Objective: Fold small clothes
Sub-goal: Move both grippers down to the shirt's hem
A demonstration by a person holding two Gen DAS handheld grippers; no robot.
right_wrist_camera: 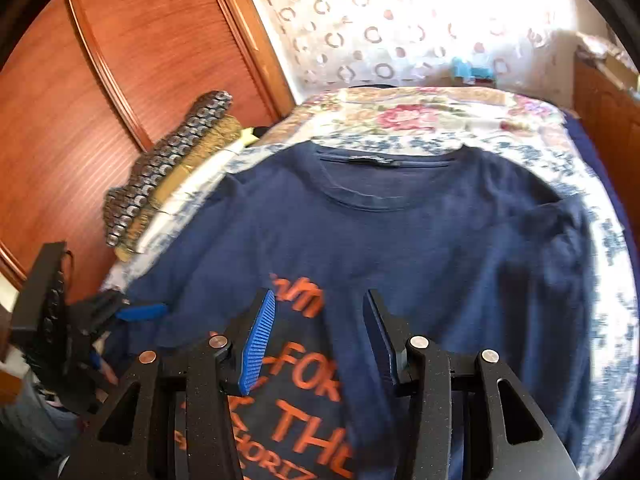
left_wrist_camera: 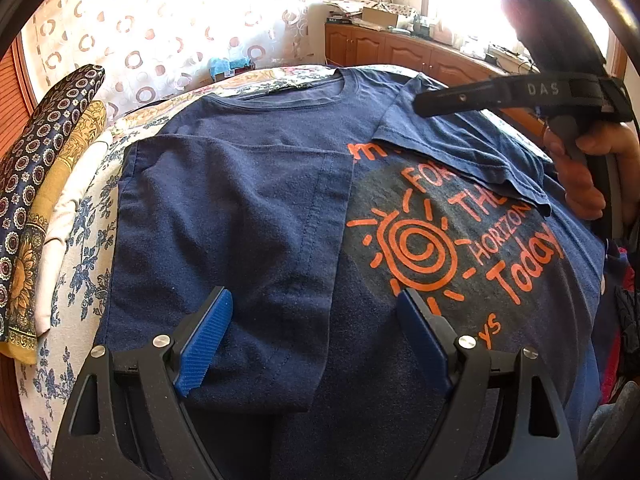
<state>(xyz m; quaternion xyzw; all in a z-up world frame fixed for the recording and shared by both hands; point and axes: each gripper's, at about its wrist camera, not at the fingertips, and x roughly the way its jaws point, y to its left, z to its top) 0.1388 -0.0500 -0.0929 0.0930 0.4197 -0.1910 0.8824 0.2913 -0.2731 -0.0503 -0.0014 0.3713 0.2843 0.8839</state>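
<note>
Navy T-shirt (left_wrist_camera: 248, 208) lay face up on the bed (left_wrist_camera: 80, 240), collar toward the far end. One side panel already folded in over the chest, covering part of the orange print (left_wrist_camera: 420, 252); the other sleeve (left_wrist_camera: 460, 148) also lay turned in across the print.

Left tool (left_wrist_camera: 316, 336) hovered over the lower hem area, blue pads well apart, nothing between them. Right tool (right_wrist_camera: 320, 336) had its pads partly apart above the print, no cloth pinched that I could see.

Judged step: side folds, the second one under way or just laid. Next move probably calls for taking the remaining side or the hem and carrying it over without dragging the first fold loose.

Left view alone showed the hand (left_wrist_camera: 580, 176) on the right tool's grip and the far cabinet (left_wrist_camera: 400, 52). Right view alone showed the wooden wardrobe (right_wrist_camera: 120, 80) and the left tool from the side. Both caught the folded stack (left_wrist_camera: 36, 208) beside the shirt.
</note>
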